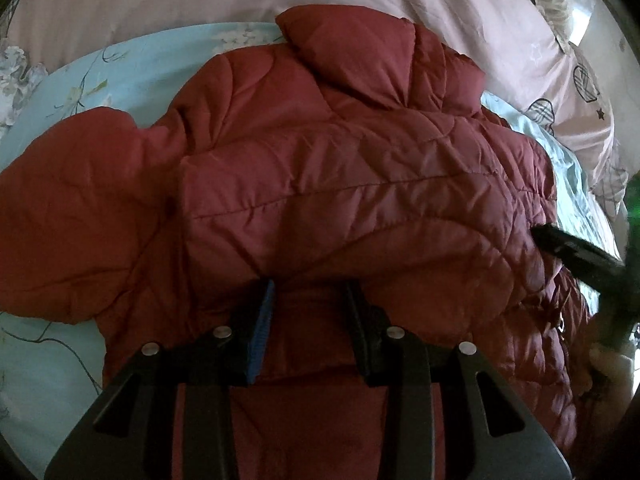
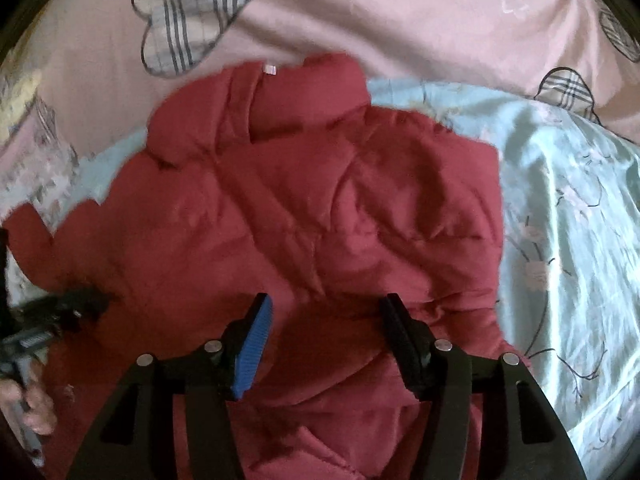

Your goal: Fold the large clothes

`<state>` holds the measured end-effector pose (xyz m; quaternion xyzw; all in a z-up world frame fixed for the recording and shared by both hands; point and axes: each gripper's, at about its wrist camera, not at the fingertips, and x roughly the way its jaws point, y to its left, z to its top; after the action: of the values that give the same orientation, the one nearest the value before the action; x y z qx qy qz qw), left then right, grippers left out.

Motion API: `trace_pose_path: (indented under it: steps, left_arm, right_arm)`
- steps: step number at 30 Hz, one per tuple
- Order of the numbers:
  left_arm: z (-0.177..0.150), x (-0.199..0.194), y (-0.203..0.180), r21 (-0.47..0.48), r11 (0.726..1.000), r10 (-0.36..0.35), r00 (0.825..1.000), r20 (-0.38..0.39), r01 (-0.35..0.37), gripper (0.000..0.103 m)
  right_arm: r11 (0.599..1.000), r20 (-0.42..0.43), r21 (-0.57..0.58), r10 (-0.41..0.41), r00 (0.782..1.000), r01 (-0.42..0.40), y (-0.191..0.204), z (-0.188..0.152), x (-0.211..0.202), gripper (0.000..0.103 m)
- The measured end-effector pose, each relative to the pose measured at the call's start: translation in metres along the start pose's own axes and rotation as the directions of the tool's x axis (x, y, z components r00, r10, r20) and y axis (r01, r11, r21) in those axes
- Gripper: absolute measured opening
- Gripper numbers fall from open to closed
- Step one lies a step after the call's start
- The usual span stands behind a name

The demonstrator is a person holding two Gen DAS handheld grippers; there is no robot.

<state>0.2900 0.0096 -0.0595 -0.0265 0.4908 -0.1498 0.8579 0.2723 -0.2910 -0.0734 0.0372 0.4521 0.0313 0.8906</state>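
On the bed, quilted red jacket (image 1: 340, 184) lies rumpled.

The left gripper (image 1: 310, 286) has its jaws parted. The right gripper (image 2: 326, 300) holds its jaws spread wide. A bare hand (image 2: 34, 406) grips the left gripper's handle.

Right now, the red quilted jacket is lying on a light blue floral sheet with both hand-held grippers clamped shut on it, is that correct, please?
Not quite: the red quilted jacket does lie on the light blue floral sheet, but both wrist views show the left hand-held gripper and the right hand-held gripper open.
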Motion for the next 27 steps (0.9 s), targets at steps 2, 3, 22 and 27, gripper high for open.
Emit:
trace_pose_path:
  steps: [2, 3, 22, 27]
  left_arm:
    - [0.0, 0.003, 0.003, -0.005, 1.0, -0.014, 1.0, 0.002, 0.014, 0.033]
    - [0.0, 0.004, 0.006, -0.008, 1.0, -0.021, 1.0, 0.004, 0.021, 0.033]
    - [-0.01, -0.033, 0.036, -0.115, 0.993, -0.017, 0.999, 0.051, 0.023, 0.049]
    - [-0.023, -0.055, 0.071, -0.213, 0.976, 0.062, 0.994, 0.094, -0.041, 0.064]
  right_arm:
    - [1.0, -0.009, -0.007, -0.013, 1.0, 0.013, -0.002, -0.004, 0.011, 0.059]
    - [1.0, -0.009, -0.001, -0.013, 1.0, 0.013, -0.004, -0.005, 0.012, 0.059]
    - [0.997, 0.045, 0.05, 0.063, 0.997, -0.065, -0.006, -0.01, -0.03, 0.06]
    - [0.991, 0.052, 0.039, 0.128, 0.99, -0.13, 0.001, -0.021, -0.052, 0.06]
